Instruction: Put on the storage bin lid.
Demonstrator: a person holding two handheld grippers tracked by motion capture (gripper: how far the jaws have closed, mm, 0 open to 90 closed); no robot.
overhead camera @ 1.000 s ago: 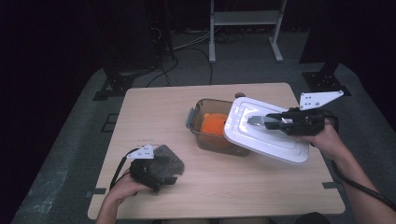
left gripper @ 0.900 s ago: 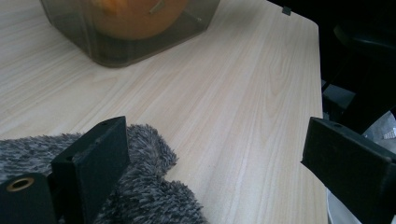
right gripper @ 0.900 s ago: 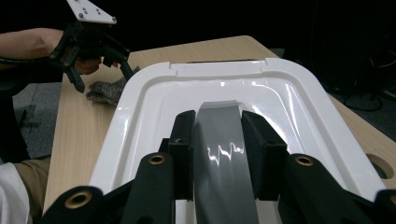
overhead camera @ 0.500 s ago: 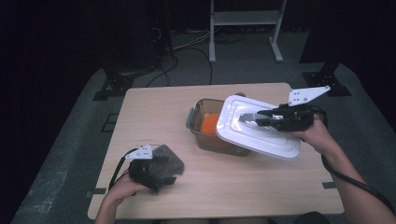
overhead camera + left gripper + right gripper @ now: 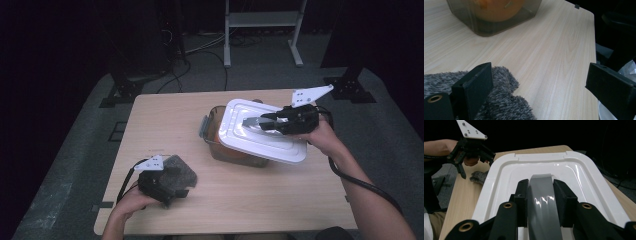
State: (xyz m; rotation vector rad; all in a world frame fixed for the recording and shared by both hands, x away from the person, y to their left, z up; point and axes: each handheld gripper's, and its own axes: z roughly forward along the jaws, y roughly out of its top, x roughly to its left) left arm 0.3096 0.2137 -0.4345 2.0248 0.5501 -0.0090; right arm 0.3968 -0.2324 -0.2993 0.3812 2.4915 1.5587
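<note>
A person sits at a light wooden table [image 5: 260, 195] with a two-jaw claw in each hand. The right claw [image 5: 252, 121] is closed on the grey raised handle [image 5: 543, 195] at the middle of a white rectangular lid [image 5: 260, 132]; in the right gripper view the black jaws press against both sides of that handle. Gripping the central handle lets the lid hang evenly, and it is held slightly tilted above a clear, smoky-tinted plastic container [image 5: 220, 145], covering most of its opening, apparently to be set down on it. The container stands near the middle of the table and holds something orange [image 5: 496, 7], probably food, seen through its wall. The lid is glossy white plastic with rounded corners, a stepped rim and two small notches on its far edge. The left claw [image 5: 170, 186] rests at the near left part of the table on a fuzzy grey cloth [image 5: 180, 172], well apart from the container. Its jaws stand wide and grip nothing; one jaw lies on the cloth's pile and the other hangs out past the table's edge, as if parked while the other hand works.
</note>
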